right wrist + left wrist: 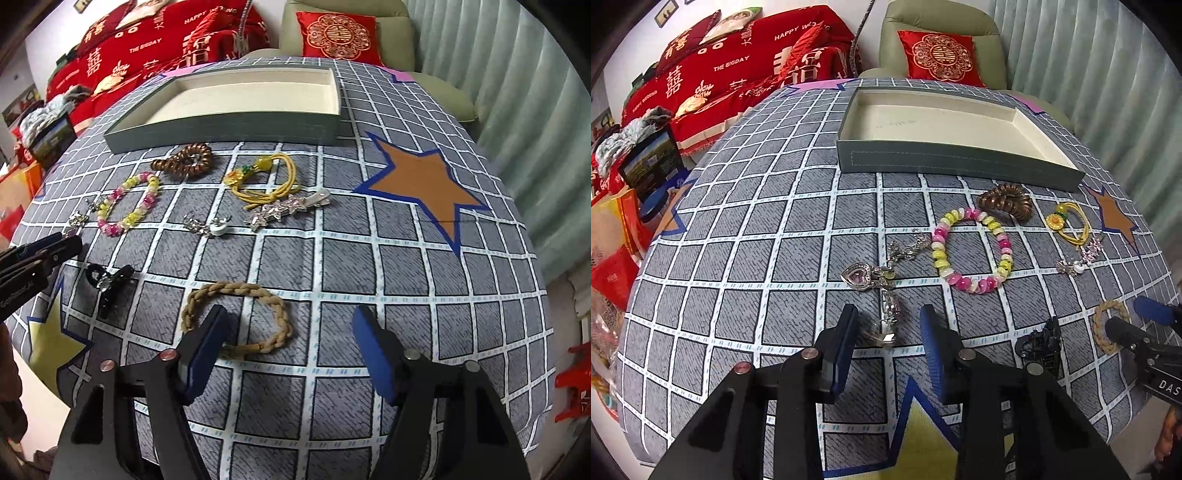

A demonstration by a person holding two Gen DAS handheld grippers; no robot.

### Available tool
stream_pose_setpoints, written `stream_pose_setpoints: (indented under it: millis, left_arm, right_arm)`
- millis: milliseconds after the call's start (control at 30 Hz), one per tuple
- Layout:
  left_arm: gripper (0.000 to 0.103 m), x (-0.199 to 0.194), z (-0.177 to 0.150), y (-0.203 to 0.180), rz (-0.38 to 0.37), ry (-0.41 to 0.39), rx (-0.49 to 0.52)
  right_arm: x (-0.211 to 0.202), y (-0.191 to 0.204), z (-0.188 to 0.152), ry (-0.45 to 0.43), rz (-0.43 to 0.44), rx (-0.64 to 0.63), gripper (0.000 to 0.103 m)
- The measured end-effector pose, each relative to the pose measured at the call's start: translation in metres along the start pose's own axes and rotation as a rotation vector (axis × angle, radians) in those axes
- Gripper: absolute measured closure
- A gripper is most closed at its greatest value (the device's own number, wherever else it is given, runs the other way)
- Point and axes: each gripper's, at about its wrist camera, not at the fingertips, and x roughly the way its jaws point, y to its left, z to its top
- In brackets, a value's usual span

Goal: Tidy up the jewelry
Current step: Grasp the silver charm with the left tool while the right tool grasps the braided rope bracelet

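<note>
Left wrist view, left tongs (888, 332) wide over blurred charm (882, 334), right tongs (290, 332) wide, hiding braided band (236, 317) partly

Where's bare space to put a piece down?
The grey tray's cream floor is bare, as is cloth around the orange star. Crowded: between pink-yellow bead bracelet and yellow hair tie.
</note>
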Motion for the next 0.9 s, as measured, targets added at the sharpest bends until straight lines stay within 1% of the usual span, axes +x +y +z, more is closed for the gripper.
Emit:
stream_pose_setpoints:
  millis: [33, 67, 100, 133, 167, 200, 300, 367, 500, 767, 900]
  left_arm:
    - [0.077, -0.001, 0.000, 0.000, -0.014, 0.001, 0.002]
    - [0.077, -0.001, 0.000, 0.001, -0.026, 0.001, 0.000]
    - [0.077, -0.002, -0.001, 0.002, -0.038, 0.001, -0.005]
    - [0.077, -0.003, -0.002, 0.003, -0.049, 0.001, -0.012]
    - [0.077, -0.004, -0.002, 0.005, -0.057, 0.000, -0.020]
    - [0.077, -0.005, -0.003, 0.006, -0.064, -0.002, -0.028]
    - [0.077, -0.010, -0.004, 0.010, -0.074, -0.007, -0.044]
    - [0.077, -0.017, -0.003, 0.011, -0.075, -0.022, -0.045]
    - [0.077, -0.030, 0.003, 0.012, -0.084, -0.054, -0.041]
    - [0.077, -0.057, 0.023, 0.017, -0.120, -0.107, -0.057]
    - [0.077, -0.071, 0.043, 0.016, -0.130, -0.144, -0.049]
  right_arm:
    - [0.000, 0.001, 0.000, 0.001, 0.004, -0.004, 0.037]
    - [-0.001, 0.002, 0.000, 0.002, 0.008, -0.010, 0.043]
    - [-0.002, 0.003, 0.001, 0.000, 0.013, -0.016, 0.056]
    - [-0.003, 0.005, 0.001, -0.003, 0.016, -0.023, 0.065]
    - [-0.004, 0.006, 0.001, -0.004, 0.024, -0.028, 0.082]
    - [-0.004, 0.008, 0.002, -0.003, 0.031, -0.028, 0.095]
    - [-0.006, 0.005, -0.001, -0.005, 0.052, -0.006, 0.096]
    - [-0.009, -0.001, -0.002, -0.011, 0.084, 0.030, 0.096]
    - [-0.020, -0.009, 0.000, -0.039, 0.106, 0.058, 0.096]
    - [-0.044, -0.022, 0.019, -0.100, 0.142, 0.098, 0.096]
    - [-0.055, -0.023, 0.034, -0.129, 0.167, 0.098, 0.096]
